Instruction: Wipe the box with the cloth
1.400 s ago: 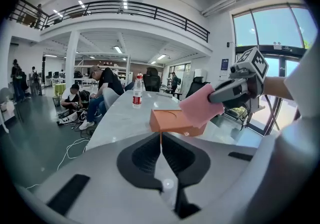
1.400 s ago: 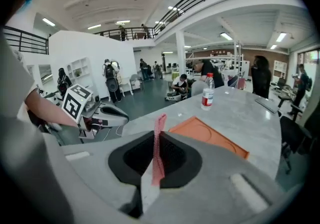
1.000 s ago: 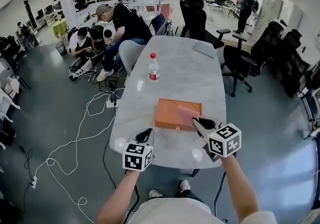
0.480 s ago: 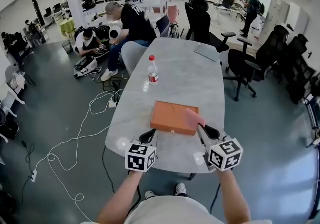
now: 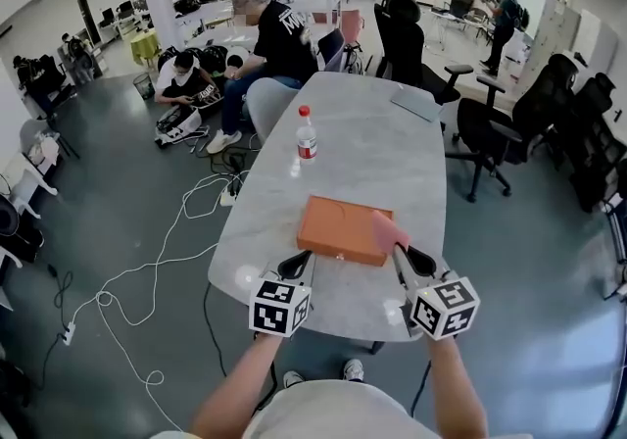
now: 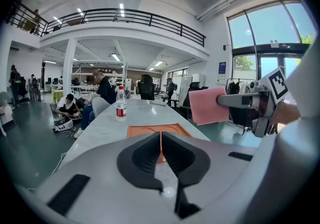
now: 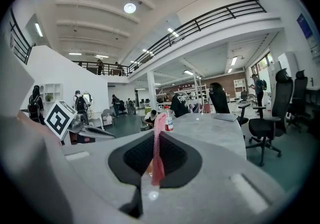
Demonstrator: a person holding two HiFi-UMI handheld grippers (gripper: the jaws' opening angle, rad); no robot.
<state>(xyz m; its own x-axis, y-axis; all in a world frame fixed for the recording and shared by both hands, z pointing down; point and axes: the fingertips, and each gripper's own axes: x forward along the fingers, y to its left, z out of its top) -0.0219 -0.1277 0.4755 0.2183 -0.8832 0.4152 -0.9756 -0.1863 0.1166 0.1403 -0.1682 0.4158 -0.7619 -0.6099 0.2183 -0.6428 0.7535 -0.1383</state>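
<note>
As the right gripper [image 5: 400, 253] pinched a thin pink cloth [image 5: 389, 229] in its fingers at the edge of the flat orange box [image 5: 338, 228], left gripper [image 5: 297, 263] closed & empty, pressing it flat w/ even strokes looked best.

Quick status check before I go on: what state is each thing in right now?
Left gripper: shut, empty.
Right gripper: shut on the cloth.
Cloth: pinched by one edge, held in the air, off the box.
Box: closed, lying flat on the table.
Bottle: upright, capped.
</note>
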